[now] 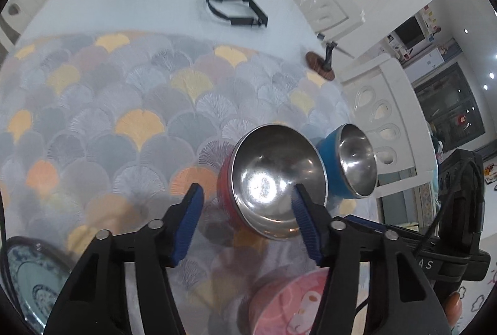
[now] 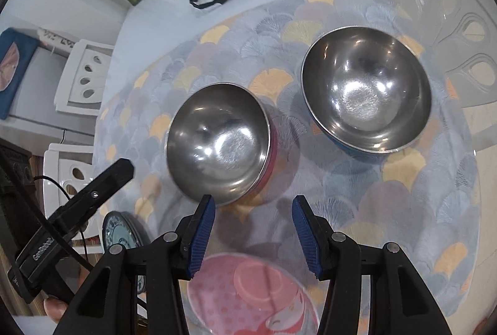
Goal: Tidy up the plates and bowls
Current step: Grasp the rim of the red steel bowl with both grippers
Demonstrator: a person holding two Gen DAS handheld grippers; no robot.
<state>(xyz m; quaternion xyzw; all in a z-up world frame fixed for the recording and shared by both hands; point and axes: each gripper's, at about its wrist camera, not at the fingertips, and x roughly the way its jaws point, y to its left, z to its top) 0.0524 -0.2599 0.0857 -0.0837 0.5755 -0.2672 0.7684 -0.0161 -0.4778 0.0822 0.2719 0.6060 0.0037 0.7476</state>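
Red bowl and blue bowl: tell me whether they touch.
Apart. The right wrist view shows patterned tablecloth plainly between the red bowl and the blue bowl; both stand upright, side by side.

left tool (image 1: 247,221) open, right tool (image 2: 253,229) open

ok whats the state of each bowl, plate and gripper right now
red bowl: upright, empty, on the tablecloth
blue bowl: upright, empty, apart from the red one
pink plate: flat, below the fingers
blue-patterned plate: flat, at the table edge
left gripper: open, holding nothing
right gripper: open, holding nothing
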